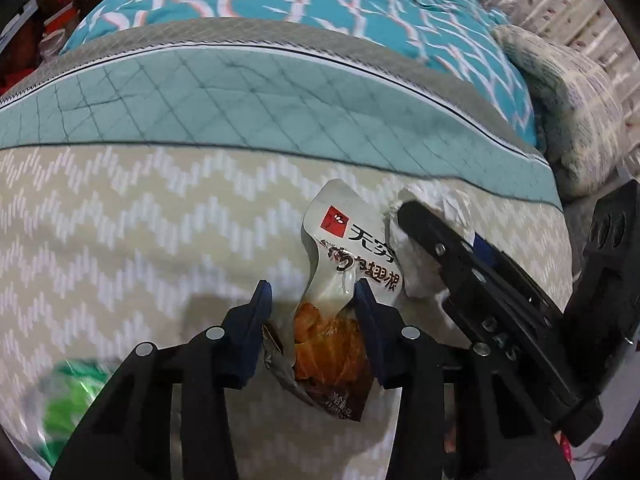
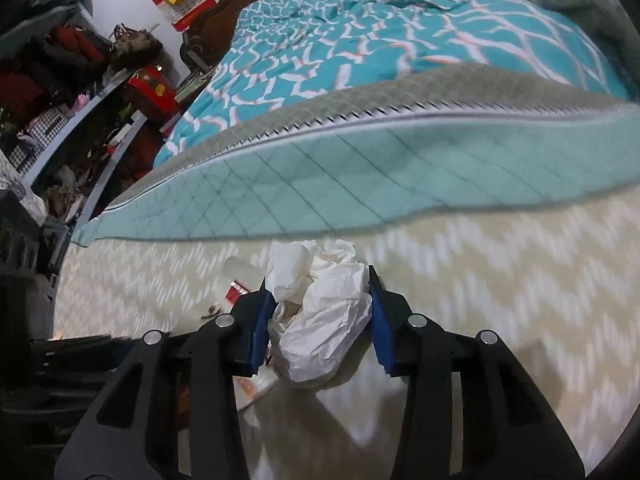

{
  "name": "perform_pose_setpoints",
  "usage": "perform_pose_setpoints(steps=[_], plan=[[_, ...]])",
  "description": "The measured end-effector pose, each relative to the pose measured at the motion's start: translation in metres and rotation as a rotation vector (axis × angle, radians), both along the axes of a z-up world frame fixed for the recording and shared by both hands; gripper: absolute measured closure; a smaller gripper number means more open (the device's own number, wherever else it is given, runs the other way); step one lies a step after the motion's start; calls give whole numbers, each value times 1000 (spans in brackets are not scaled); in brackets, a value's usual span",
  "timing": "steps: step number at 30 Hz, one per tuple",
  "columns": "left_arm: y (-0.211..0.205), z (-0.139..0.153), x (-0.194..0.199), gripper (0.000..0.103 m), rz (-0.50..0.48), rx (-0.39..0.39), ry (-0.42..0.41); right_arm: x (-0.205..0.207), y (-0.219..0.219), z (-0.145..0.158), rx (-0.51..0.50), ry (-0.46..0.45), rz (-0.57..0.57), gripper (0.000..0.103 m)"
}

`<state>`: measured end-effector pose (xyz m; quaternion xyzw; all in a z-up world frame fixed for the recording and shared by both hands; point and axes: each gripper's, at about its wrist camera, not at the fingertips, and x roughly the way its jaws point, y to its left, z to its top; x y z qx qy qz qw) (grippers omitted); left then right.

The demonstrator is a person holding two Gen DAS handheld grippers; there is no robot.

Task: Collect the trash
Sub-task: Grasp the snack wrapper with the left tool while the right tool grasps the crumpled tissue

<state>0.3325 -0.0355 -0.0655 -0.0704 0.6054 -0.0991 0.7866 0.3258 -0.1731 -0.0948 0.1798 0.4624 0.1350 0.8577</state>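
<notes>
My left gripper (image 1: 310, 296) points steeply down at the cream sheet with a pale zigzag weave (image 1: 120, 240), and its blue pads have the snack wrapper (image 1: 344, 280) between them: the right pad presses the wrapper's edge, but a gap shows beside the left pad, so I cannot tell whether the grip is firm. The wrapper lies on that sheet, just below the folded edge of the quilted mint blanket (image 1: 240, 108), its red logo end toward the blanket. Touching the wrapper's right side is the crumpled white paper (image 2: 320, 312), also on the sheet, and my right gripper (image 2: 318, 292) has its pads pressed against both flanks of the wad. A green plastic bag (image 1: 68, 396) lies blurred on the sheet far left of the wrapper. Beyond the blanket spreads a teal quilt with white lattice (image 2: 380, 40), with cluttered shelves (image 2: 80, 100) along the wall left of it.
</notes>
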Motion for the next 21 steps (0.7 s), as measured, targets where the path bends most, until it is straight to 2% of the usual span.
perform_pose_setpoints(steps=[6, 15, 21], plan=[[-21, 2, -70, 71, -85, -91, -11, -76, -20, 12, -55, -13, 12, 59], [-38, 4, -199, 70, -209, -106, -108, -206, -46, 17, -74, -50, -8, 59], [-33, 6, -263, 69, -251, -113, -152, -281, -46, 21, -129, -104, -18, 59]])
